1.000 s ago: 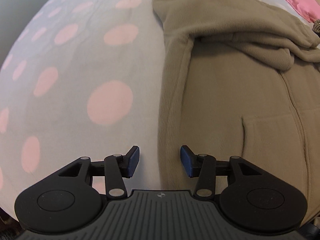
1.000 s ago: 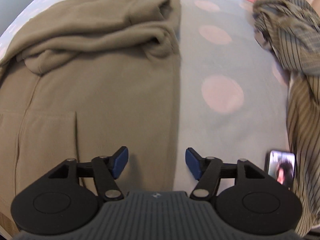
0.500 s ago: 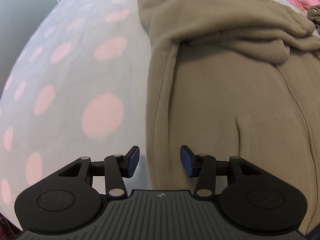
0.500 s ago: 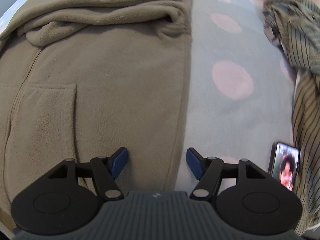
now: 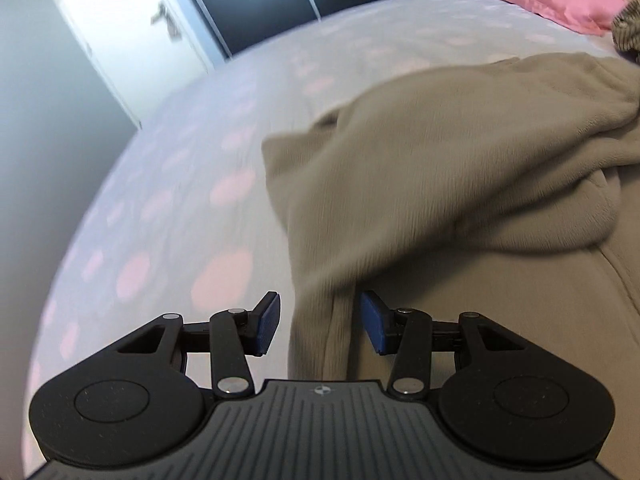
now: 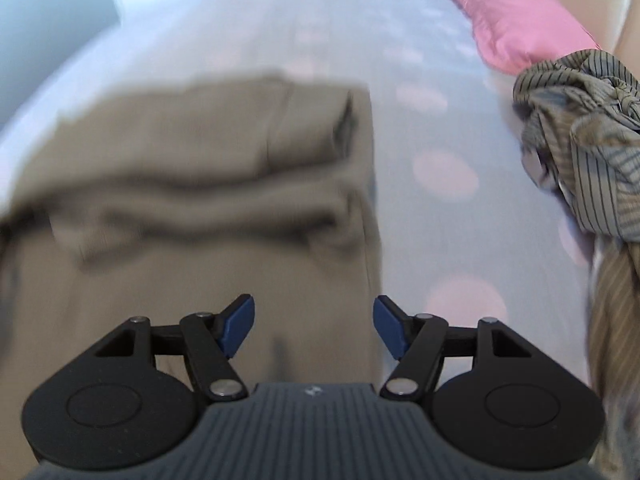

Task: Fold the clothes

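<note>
A tan fleece hoodie lies flat on the bed, sleeves folded in across its upper part; it also shows in the right wrist view. My left gripper is open, low over the hoodie's left side edge, with that edge between the jaws. My right gripper is open, low over the hoodie's right side edge, which lies between its jaws. Neither holds cloth. Both views are blurred by motion.
The bed sheet is pale grey with pink dots. A pink pillow lies at the head. A crumpled striped shirt lies right of the hoodie. A white door and dark wardrobe stand beyond the bed.
Both grippers have dropped lower and tilted up, so the room beyond the bed now shows. Each has slid forward along its side edge of the hoodie. The phone has left the right view.
</note>
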